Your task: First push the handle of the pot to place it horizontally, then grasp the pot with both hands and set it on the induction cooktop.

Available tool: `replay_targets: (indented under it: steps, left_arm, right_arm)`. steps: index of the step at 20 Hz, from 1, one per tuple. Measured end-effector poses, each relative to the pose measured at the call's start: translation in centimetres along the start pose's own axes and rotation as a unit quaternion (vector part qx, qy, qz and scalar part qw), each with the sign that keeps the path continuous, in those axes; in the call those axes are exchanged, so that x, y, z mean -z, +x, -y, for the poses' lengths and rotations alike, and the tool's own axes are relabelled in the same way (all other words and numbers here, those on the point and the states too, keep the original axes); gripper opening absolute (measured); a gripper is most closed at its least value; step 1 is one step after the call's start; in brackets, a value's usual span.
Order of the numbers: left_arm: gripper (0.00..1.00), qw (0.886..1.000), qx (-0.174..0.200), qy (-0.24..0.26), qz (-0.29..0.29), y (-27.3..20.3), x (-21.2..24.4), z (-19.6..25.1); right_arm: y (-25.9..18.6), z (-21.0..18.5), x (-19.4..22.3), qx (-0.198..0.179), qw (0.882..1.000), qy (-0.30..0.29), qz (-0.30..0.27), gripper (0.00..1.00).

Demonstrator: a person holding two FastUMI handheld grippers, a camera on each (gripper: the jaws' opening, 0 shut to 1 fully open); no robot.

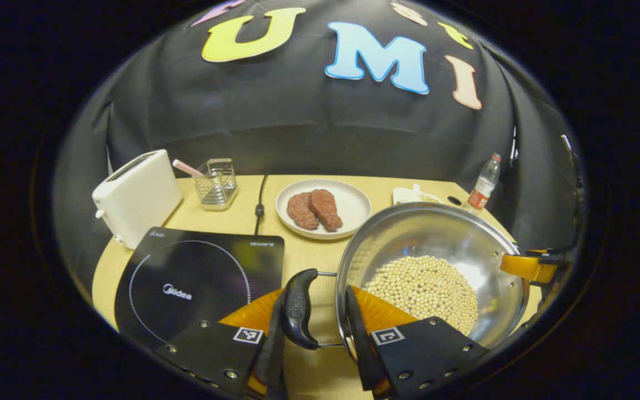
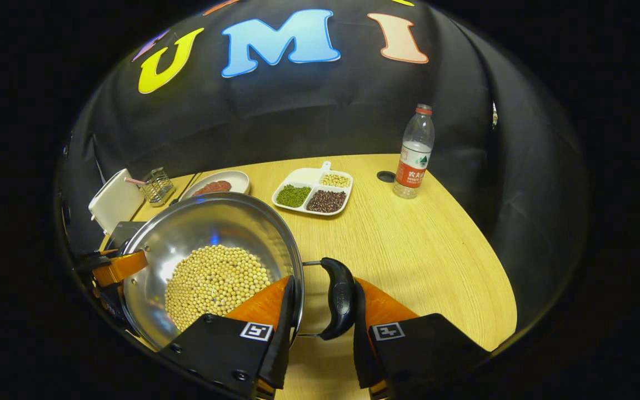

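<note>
Sitting at about 4 o'clock in the left gripper view, the steel pot [image 1: 431, 266], part-filled with soybeans [image 1: 423, 291], on the desk [image 1: 309, 250] just beside the induction cooktop [image 1: 198, 280], which is lying at 8 o'clock with its glass bare. Pot handles already looking horizontal, so judging the pushing step done.

Left gripper [image 1: 317, 333] straddling the pot's left handle [image 1: 298, 308], jaws spread, one finger just touching the handle, the other standing by the pot's rim; not yet clamping. Right gripper [image 2: 320, 325] likewise bracketing the pot's right handle [image 2: 339, 297] at 6 o'clock in the right gripper view, jaws parted, one finger touching it.

Remaining, by this reading: closing both grippers on the handles, lifting, carrying toward the cooktop, setting down.
</note>
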State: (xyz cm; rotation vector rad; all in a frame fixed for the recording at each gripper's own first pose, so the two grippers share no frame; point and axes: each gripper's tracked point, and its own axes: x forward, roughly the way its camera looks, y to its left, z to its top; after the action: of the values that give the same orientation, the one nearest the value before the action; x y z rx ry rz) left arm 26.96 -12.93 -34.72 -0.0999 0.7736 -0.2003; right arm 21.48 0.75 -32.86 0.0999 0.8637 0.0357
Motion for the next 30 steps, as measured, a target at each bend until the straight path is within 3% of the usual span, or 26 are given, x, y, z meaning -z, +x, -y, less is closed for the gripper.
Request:
replay_targets:
  steps: [1,10,27,28,29,30]
  left_arm:
    - [0.52,1.000,0.000,-0.001,0.004,-0.6,-0.3,-0.4]
    - [0.55,1.000,-0.014,-0.002,0.014,-4.1,-1.6,-4.6]
    - [0.55,0.999,-0.029,-0.007,0.026,-6.5,-2.1,-13.1]
    - [0.55,0.999,-0.029,-0.007,0.026,-6.5,-2.1,-13.7]
    - [0.55,0.999,-0.029,-0.009,0.027,-6.5,-2.0,-14.2]
    - [0.55,0.999,-0.030,-0.010,0.026,-6.5,-1.9,-14.7]
  right_arm:
    - [-0.4,-0.4,-0.3,-0.002,1.000,-0.002,0.003,0.47]
    - [-2.6,-4.8,-1.0,-0.016,1.000,-0.006,0.011,0.50]
    - [-3.9,-12.9,-1.7,-0.035,0.999,-0.012,0.014,0.47]
    - [-3.8,-13.3,-1.6,-0.035,0.999,-0.011,0.014,0.51]
    - [-3.8,-13.8,-1.7,-0.035,0.999,-0.011,0.014,0.47]
    - [-3.6,-14.3,-1.5,-0.036,0.999,-0.012,0.014,0.51]
